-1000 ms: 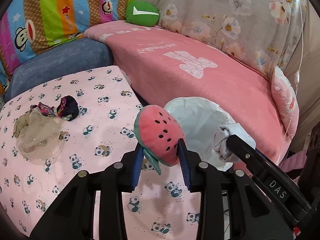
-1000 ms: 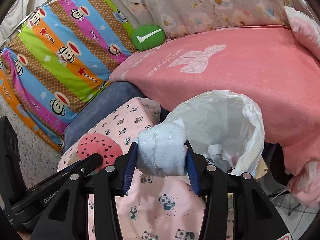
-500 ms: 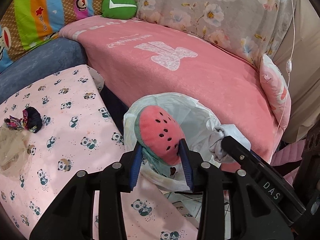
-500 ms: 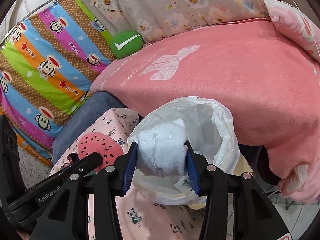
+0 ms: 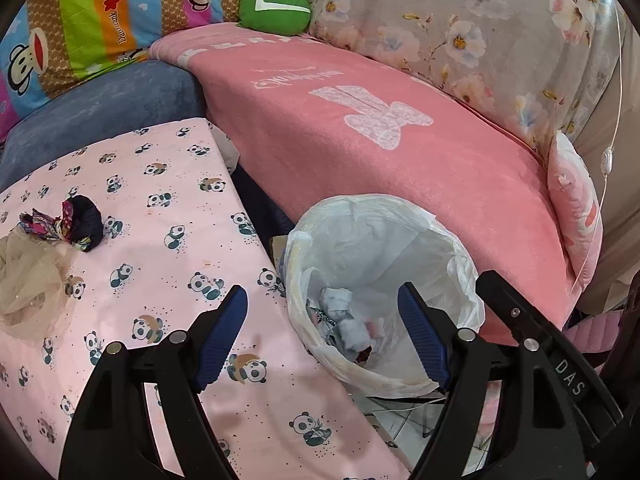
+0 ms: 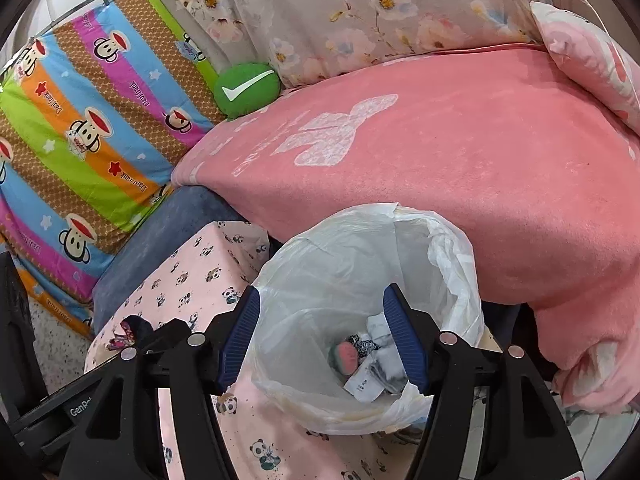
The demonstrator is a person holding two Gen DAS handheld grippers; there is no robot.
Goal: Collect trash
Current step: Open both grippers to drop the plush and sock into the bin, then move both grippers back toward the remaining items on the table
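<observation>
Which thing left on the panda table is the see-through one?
The crumpled clear plastic wrapper at the table's left edge. The dark cloth bundle beside it is solid navy with colourful patterned scraps, so you cannot see through it.

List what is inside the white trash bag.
Inside the trash bag: a pink watermelon plush, rolled white socks, a black-and-white patterned scrap and a white printed tag. Anything beneath them is covered.

Lined bin [image 6: 448, 264] stands between table [image 5: 168, 264] and sofa [image 5: 400, 168], apparently floor-level.
</observation>
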